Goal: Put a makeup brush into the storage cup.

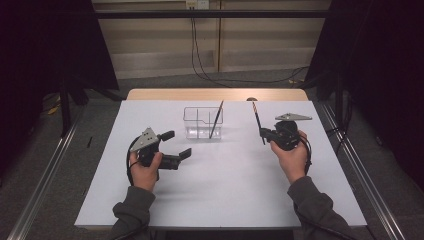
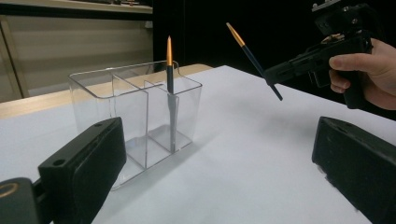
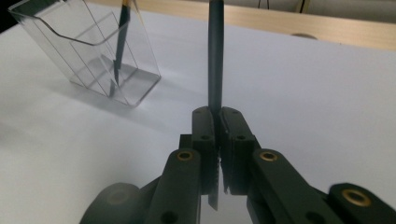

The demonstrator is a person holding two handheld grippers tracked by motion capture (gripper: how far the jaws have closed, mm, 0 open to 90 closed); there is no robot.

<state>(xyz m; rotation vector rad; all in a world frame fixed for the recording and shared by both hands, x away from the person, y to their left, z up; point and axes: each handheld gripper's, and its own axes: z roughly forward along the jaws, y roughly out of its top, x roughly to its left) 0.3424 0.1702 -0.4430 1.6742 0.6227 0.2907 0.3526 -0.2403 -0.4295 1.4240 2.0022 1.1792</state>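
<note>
A clear plastic organiser (image 1: 196, 116) with several compartments stands at the far middle of the white table (image 1: 225, 190). A dark pencil with an orange end (image 1: 216, 119) leans upright in its right compartment. My right gripper (image 1: 263, 134) is shut on a second dark pencil (image 1: 257, 120), to the right of the organiser and tilted away from me. In the right gripper view the jaws (image 3: 217, 116) pinch that pencil (image 3: 215, 56) near its lower end. My left gripper (image 1: 176, 145) stands open near the organiser's front left, with nothing between its jaws; its view shows the organiser (image 2: 135, 116) close ahead.
A wooden strip (image 1: 215, 94) runs along the table's far edge, with a small dark round spot (image 1: 251, 99) on it. Metal rails (image 1: 45, 175) flank the table on both sides. Cables hang on the wall behind.
</note>
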